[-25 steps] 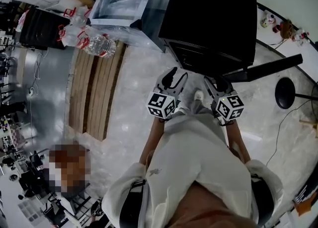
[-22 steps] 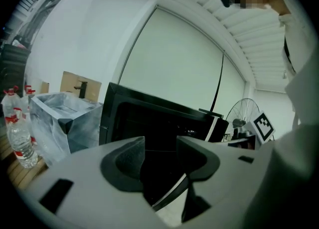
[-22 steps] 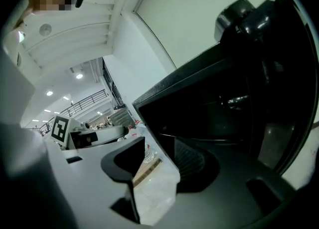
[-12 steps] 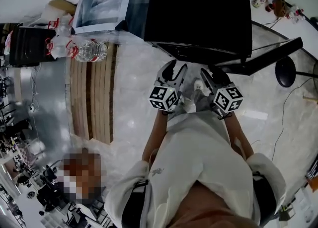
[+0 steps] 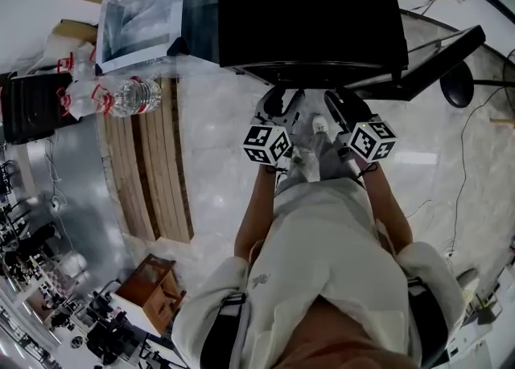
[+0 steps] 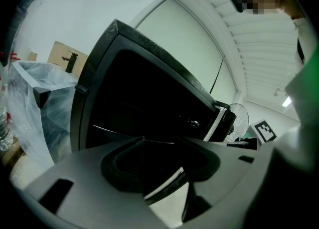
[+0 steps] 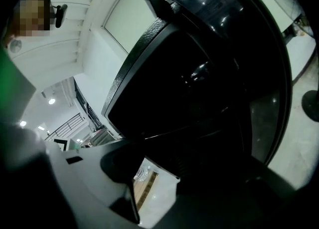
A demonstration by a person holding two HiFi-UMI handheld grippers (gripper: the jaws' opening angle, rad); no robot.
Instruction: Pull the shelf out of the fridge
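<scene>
A black fridge (image 5: 310,14) stands just ahead of me, its door (image 5: 418,58) swung open to the right. Its inside is dark in every view, and I cannot make out the shelf. My left gripper (image 5: 278,108) and right gripper (image 5: 342,108) are side by side, low at the fridge's front edge and pointing into it. In the left gripper view the open front of the fridge (image 6: 144,103) fills the middle; the left gripper's (image 6: 162,173) jaws stand apart with only floor between them. In the right gripper view the right gripper (image 7: 149,173) is likewise open and empty before the fridge (image 7: 174,93).
A clear plastic-wrapped box (image 5: 153,6) stands left of the fridge, with a water bottle (image 5: 129,96) and a wooden pallet (image 5: 149,166) nearby. A black stool base (image 5: 457,84) and cables lie at the right. A small wooden box (image 5: 153,279) sits at the lower left.
The view has closed in on the fridge, and both grippers have come up to its front edge. Their jaws look unchanged.
</scene>
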